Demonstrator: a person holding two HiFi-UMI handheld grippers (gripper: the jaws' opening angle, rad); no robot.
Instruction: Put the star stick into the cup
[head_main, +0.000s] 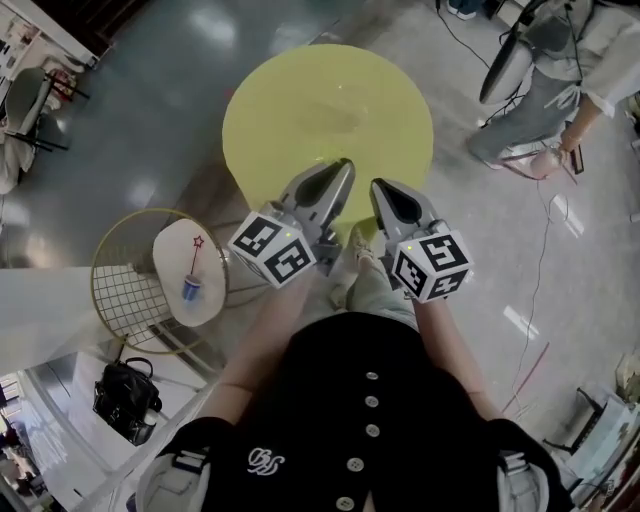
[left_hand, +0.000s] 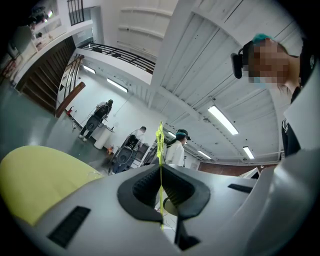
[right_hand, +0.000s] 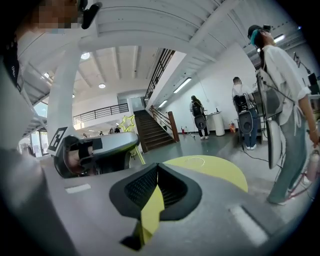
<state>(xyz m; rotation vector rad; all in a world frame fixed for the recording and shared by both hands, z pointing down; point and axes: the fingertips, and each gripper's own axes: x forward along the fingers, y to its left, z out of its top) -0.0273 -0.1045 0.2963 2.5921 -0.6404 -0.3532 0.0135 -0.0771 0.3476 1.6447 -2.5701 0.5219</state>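
My left gripper (head_main: 345, 165) is shut on a thin yellow stick (left_hand: 160, 150) that stands up from between its pads and ends in a yellow star, seen edge-on. In the right gripper view the same yellow star (right_hand: 127, 122) shows above the left gripper (right_hand: 95, 147). My right gripper (head_main: 380, 186) hovers beside it with its tips together (right_hand: 157, 167); only the yellow table shows through the gap behind them. Both grippers hang over the near edge of the round yellow table (head_main: 300, 100). A blue cup (head_main: 191, 289) with a red star stick (head_main: 197, 245) stands on a small white side table (head_main: 170, 262) at the left.
A gold wire frame (head_main: 120, 290) surrounds the side table. A black bag (head_main: 127, 398) lies on the floor at lower left. A person with equipment stands at the upper right (head_main: 545, 90), with cables on the floor nearby. More people stand in the hall (right_hand: 197, 117).
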